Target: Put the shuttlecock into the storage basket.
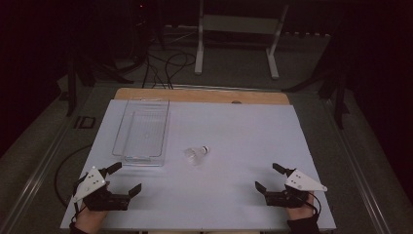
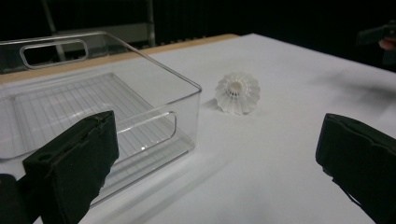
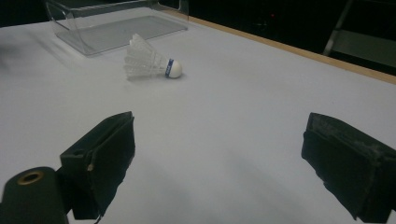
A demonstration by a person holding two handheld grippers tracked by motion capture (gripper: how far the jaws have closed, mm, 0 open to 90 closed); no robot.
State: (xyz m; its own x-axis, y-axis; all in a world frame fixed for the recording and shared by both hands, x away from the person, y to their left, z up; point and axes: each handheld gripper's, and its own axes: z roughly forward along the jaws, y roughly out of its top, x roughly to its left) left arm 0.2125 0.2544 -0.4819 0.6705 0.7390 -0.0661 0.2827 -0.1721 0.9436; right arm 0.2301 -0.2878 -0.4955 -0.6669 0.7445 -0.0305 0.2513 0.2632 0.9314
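White plastic makes the skirt of the shuttlecock [image 1: 196,154], which lies on its side on the pale worktop [image 1: 234,131], near the middle. Its skirt is a ribbed, lattice-like cone, a little translucent, and its round white cork head carries a thin blue band, seen well in the right gripper view [image 3: 150,61]. In the high view the head points away and to the right; in the left gripper view [image 2: 237,92] the open end of the skirt faces the camera.

Just to its left, apart from it, stands a clear plastic bin [image 1: 141,132] with a ribbed floor and a cut-out handle in each end wall; nothing is inside it.

The left gripper [image 1: 126,177] rests at the near left corner of the worktop and the right gripper [image 1: 268,178] at the near right. Both have their jaws spread wide and pinch nothing.
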